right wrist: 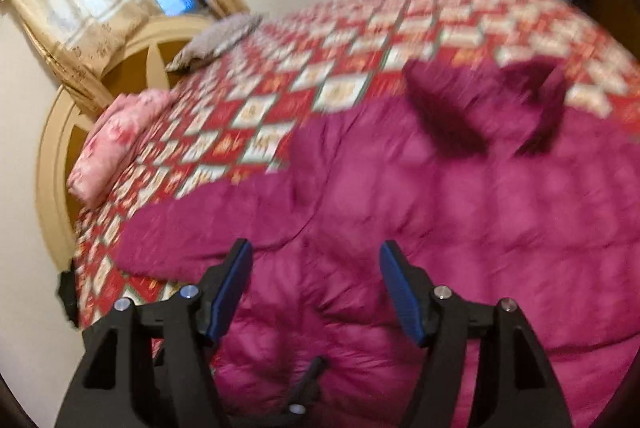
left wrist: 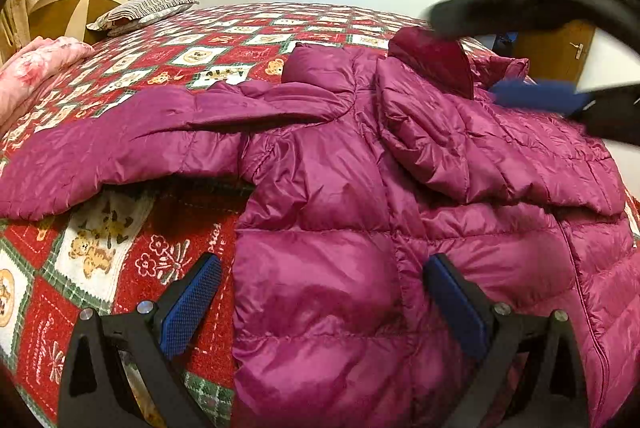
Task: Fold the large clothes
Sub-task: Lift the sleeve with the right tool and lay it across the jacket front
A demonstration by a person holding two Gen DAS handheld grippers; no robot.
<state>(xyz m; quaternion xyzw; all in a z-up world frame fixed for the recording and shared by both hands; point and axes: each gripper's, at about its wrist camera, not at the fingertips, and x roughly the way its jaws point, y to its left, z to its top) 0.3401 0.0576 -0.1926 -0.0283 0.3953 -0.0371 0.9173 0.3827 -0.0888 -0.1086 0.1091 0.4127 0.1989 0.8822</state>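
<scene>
purple jacket spread on the patterned bed, both grippers released

the bed fills most of both views, covered by a red, white and green checked bedspread with teddy bear squares. its tan headboard stands at about 10 o'clock in the left wrist view.

the purple puffer jacket lies on the bedspread, taking up the centre and the 3 to 6 o'clock part of the left wrist view. one sleeve stretches out flat toward 9 o'clock. the other sleeve is folded across the body of the jacket, with its dark lining showing at the cuff around 1 o'clock. the collar area sits bunched at 12 o'clock.

a rolled pink quilt lies at the 9 to 10 o'clock edge of the bed, and a striped pillow lies near the headboard at 11 o'clock.

the left gripper hovers at 6 o'clock with its fingers spread wide over the jacket's side edge, grasping nothing.

the right gripper is blurred, its fingers parted over the jacket with no cloth pinched between them. in the left wrist view it appears at 2 o'clock, just above the folded sleeve.
</scene>
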